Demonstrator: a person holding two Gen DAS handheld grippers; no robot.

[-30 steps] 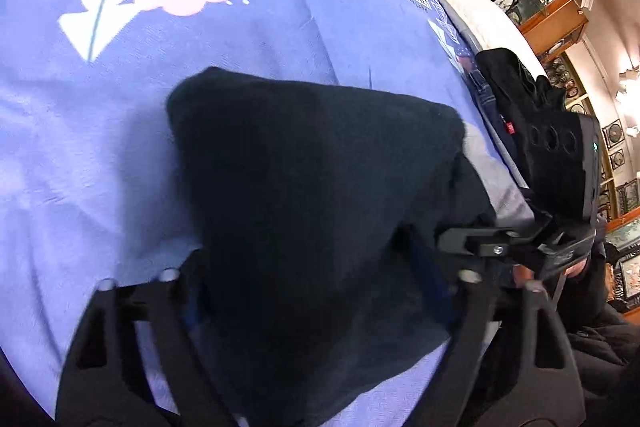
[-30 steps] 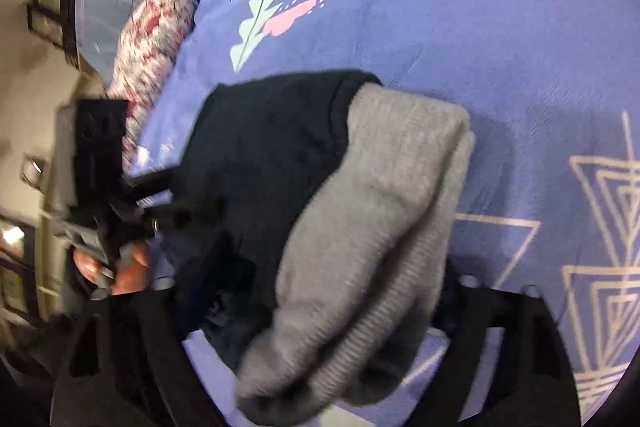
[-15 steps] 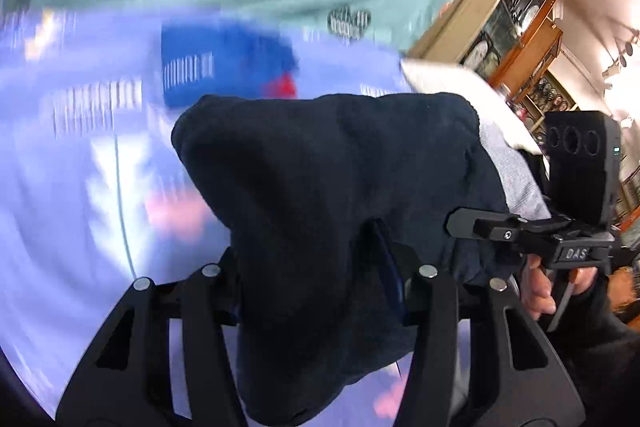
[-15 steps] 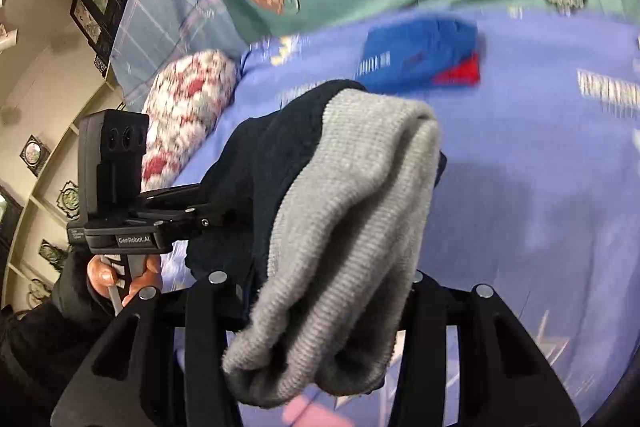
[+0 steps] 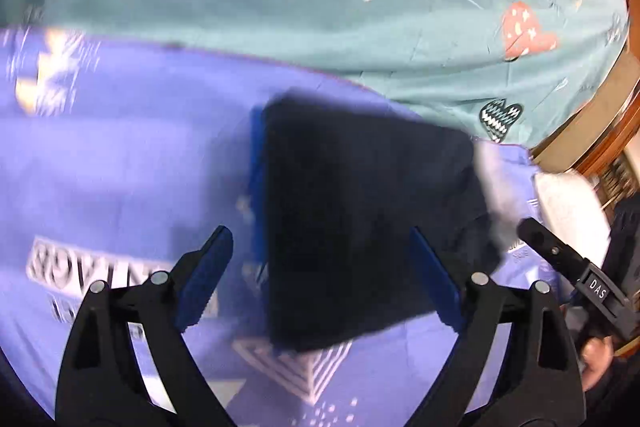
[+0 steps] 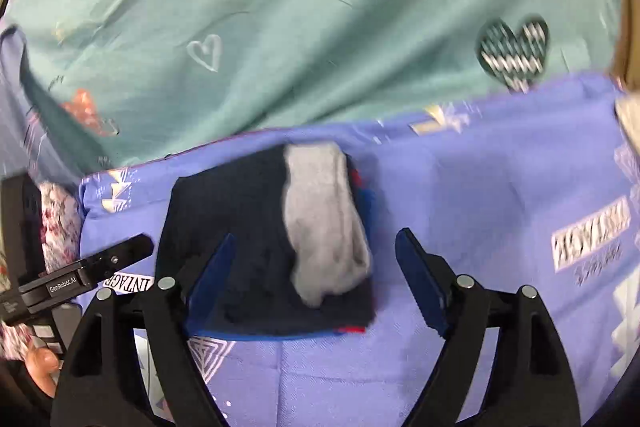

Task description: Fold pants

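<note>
The folded dark navy pants (image 5: 360, 219) with a grey ribbed cuff (image 6: 324, 219) lie on top of a folded blue garment (image 6: 366, 203) on the purple bedsheet (image 5: 120, 163). The pants also show in the right wrist view (image 6: 240, 219). My left gripper (image 5: 320, 279) is open, its blue pads either side of the pants' near edge, apart from the cloth. My right gripper (image 6: 316, 279) is open and empty, just short of the pile. The left view is blurred.
A teal blanket (image 6: 280, 27) with hearts lies behind the pile. A floral pillow (image 6: 56, 227) is at the left, a white pillow (image 5: 568, 203) and wooden furniture (image 5: 600, 115) at the right. Each gripper's body shows at the edge of the other's view.
Both grippers carried the folded pants forward across the bed onto the blue garment, then opened and let go. The pants now lie on the pile.
</note>
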